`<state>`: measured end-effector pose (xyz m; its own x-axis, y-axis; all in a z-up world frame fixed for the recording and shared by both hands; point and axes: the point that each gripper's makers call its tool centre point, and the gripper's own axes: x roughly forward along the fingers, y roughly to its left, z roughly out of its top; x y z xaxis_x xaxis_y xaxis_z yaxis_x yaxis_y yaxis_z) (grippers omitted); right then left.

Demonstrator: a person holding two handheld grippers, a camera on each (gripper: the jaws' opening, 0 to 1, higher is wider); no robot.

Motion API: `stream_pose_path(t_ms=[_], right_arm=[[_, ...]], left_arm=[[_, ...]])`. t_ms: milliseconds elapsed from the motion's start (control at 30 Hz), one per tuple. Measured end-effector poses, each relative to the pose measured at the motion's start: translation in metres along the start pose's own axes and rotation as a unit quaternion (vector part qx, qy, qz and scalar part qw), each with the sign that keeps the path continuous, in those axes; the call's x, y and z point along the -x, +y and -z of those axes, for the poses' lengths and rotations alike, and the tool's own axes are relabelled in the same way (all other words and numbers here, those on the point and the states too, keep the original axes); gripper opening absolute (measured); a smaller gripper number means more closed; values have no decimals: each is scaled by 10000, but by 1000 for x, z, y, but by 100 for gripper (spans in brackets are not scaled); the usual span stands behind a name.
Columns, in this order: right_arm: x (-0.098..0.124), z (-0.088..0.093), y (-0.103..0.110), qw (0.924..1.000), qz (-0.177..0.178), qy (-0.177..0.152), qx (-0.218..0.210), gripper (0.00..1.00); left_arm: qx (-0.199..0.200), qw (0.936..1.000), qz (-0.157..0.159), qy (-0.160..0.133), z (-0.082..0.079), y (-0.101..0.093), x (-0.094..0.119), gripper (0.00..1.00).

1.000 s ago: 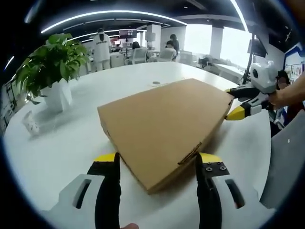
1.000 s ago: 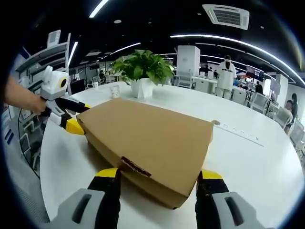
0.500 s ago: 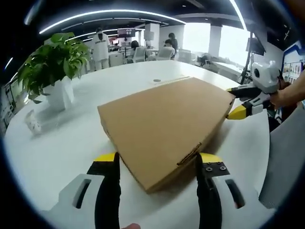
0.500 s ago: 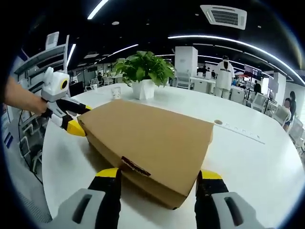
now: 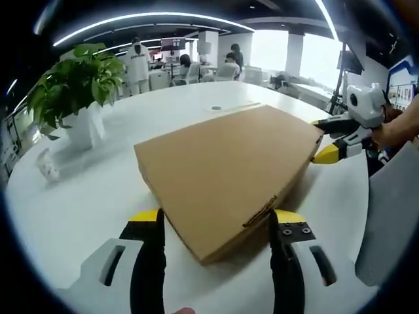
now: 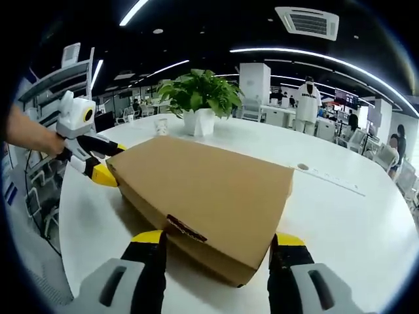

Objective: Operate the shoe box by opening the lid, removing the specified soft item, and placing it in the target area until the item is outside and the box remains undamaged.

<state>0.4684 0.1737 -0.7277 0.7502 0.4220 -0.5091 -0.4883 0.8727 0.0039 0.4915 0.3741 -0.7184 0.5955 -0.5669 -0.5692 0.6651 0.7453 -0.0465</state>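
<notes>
Nearest in the left gripper view, the left hand-held gripper (image 5: 216,226) stands with its jaws apart, straddling one corner of the closed shoe box (image 5: 229,170); the right hand-held gripper (image 6: 216,245) likewise stands apart around the opposite corner, so neither is clamped on anything; the lid is still down and the soft item is hidden inside. The likely risk is that a jaw tip digs into the cardboard edge or the box slides on the smooth surface when the lid is pried, creasing it. The white worktop (image 5: 85,196) carries a potted plant (image 5: 72,98) and a small cup (image 6: 161,125); beyond lies an open office with desks, strip lights and people standing.
</notes>
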Motion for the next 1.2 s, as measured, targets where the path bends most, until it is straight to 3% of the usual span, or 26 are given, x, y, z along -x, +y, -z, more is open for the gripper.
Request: stream_pose_path(t_ms=[1200], right_arm=[[-1,-1,38,9999,34,86,-44,61]], left_arm=[[-14,10000,31,83,20,16,27,64]])
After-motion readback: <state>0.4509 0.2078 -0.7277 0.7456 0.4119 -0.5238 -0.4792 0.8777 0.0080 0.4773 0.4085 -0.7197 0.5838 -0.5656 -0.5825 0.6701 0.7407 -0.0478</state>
